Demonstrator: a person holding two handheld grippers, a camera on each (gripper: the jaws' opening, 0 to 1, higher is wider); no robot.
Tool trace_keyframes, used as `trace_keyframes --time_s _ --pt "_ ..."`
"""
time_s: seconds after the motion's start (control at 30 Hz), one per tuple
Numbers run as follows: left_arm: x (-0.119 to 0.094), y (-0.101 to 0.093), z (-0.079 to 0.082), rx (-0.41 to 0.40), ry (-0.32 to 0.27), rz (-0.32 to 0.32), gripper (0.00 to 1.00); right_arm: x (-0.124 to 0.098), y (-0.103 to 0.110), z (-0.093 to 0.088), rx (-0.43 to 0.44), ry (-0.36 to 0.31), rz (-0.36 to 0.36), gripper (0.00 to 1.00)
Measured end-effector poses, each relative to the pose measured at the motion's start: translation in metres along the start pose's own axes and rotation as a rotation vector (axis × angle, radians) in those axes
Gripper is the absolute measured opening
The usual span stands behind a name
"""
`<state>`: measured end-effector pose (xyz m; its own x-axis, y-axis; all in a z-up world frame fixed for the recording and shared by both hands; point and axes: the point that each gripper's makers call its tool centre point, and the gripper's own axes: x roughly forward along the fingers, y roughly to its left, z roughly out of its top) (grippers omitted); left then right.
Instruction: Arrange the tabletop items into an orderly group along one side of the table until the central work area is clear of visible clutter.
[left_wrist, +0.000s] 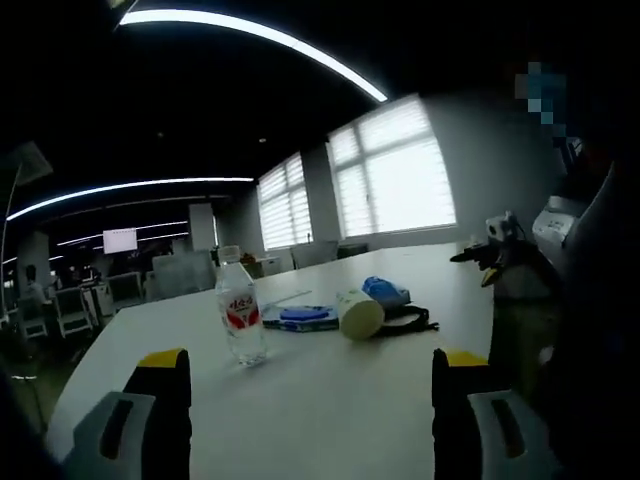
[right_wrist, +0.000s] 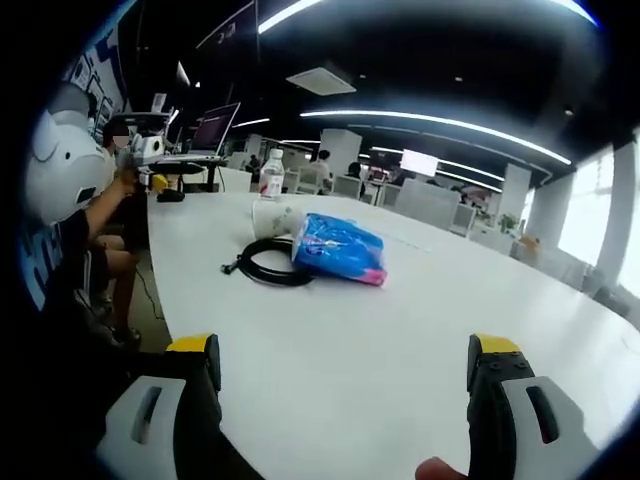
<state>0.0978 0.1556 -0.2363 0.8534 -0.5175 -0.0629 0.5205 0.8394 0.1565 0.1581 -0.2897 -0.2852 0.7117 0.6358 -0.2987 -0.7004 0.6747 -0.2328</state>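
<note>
Mid-bench, I'm seeing the water bottle (left_wrist: 240, 318), paper cup (left_wrist: 360, 312), blue pack (right_wrist: 338, 247) and black cable (right_wrist: 268, 262) bunching together. I'm holding the left gripper (left_wrist: 310, 400) and right gripper (right_wrist: 343, 385) wide open, empty. I'm judging bottle first, gripped low so it's staying upright.

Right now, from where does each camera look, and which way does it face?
Left gripper view: rides the left gripper, facing the windows across the table; water bottle nearest.
Right gripper view: rides the right gripper, facing the office; black cable and blue packet nearest.
Shared: bottle, paper cup, packet, cable.
</note>
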Motion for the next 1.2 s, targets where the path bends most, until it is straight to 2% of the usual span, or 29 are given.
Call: trace_keyframes --time_s 0.1,0.17,0.33,0.4,0.57,0.77,0.87,1.1,1.2 --pt "-0.001 -0.001 -0.004 0.003 0.010 0.001 1.00 0.000 0.000 0.000 0.004 0.001 -0.003 1.00" --pt "-0.002 -0.001 -0.006 0.005 0.015 0.000 1.00 0.003 0.000 -0.004 0.001 0.027 -0.010 1.00" --pt "-0.002 -0.006 -0.010 -0.001 0.019 -0.007 1.00 0.005 0.006 0.003 0.015 -0.016 0.019 1.00" --pt "-0.003 -0.006 -0.017 0.007 0.050 -0.002 1.00 0.006 0.007 0.007 -0.021 -0.020 0.016 1.00" --pt "-0.007 -0.006 -0.017 -0.002 0.028 -0.001 1.00 0.011 0.014 0.011 -0.042 0.029 0.041 0.83" --pt "-0.008 -0.008 -0.021 -0.003 0.040 -0.002 1.00 0.030 0.027 0.036 -0.068 -0.022 0.069 0.81" --pt "-0.008 -0.009 -0.021 0.004 0.030 0.002 1.00 0.041 0.034 0.041 -0.084 -0.011 0.101 0.72" --pt "-0.009 -0.009 -0.021 -0.003 0.029 0.004 1.00 0.061 0.044 0.060 -0.097 -0.033 0.132 0.63" --pt "-0.006 -0.016 -0.022 -0.001 0.032 -0.018 1.00 0.071 0.052 0.070 -0.119 -0.045 0.144 0.58"
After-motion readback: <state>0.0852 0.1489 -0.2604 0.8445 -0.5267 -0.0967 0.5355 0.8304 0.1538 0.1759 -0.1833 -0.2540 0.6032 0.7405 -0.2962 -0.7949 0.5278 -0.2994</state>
